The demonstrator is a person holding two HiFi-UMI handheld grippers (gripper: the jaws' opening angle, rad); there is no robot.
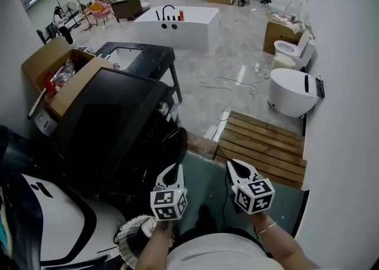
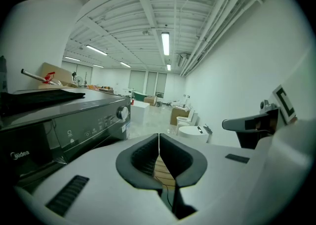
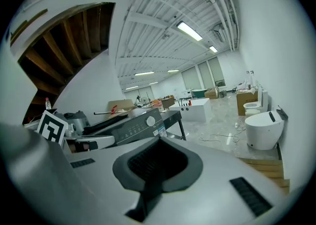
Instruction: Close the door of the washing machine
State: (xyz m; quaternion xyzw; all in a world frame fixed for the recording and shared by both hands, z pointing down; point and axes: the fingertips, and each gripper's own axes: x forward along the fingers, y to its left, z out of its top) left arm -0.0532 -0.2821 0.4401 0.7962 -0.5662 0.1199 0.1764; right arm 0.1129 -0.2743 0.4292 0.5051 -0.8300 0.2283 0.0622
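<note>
The black washing machine (image 1: 112,127) stands at the left of the head view, its front turned toward me. Its round door (image 1: 167,140) shows as a dark circle on that front; I cannot tell whether it is latched. The control panel with a silver knob (image 2: 122,113) appears in the left gripper view, and the knob (image 3: 150,121) also shows in the right gripper view. My left gripper (image 1: 176,169) hangs just right of the door with its pads (image 2: 148,156) pressed together on nothing. My right gripper (image 1: 238,167) is beside it, also shut and empty.
A cardboard box (image 1: 56,70) of odds and ends sits behind the machine, and a black table (image 1: 142,55) stands beyond it. A wooden slatted platform (image 1: 266,144) lies to the right, with a white toilet (image 1: 293,91) and loose cables (image 1: 231,85) farther off. A white bathtub (image 1: 177,26) is at the back.
</note>
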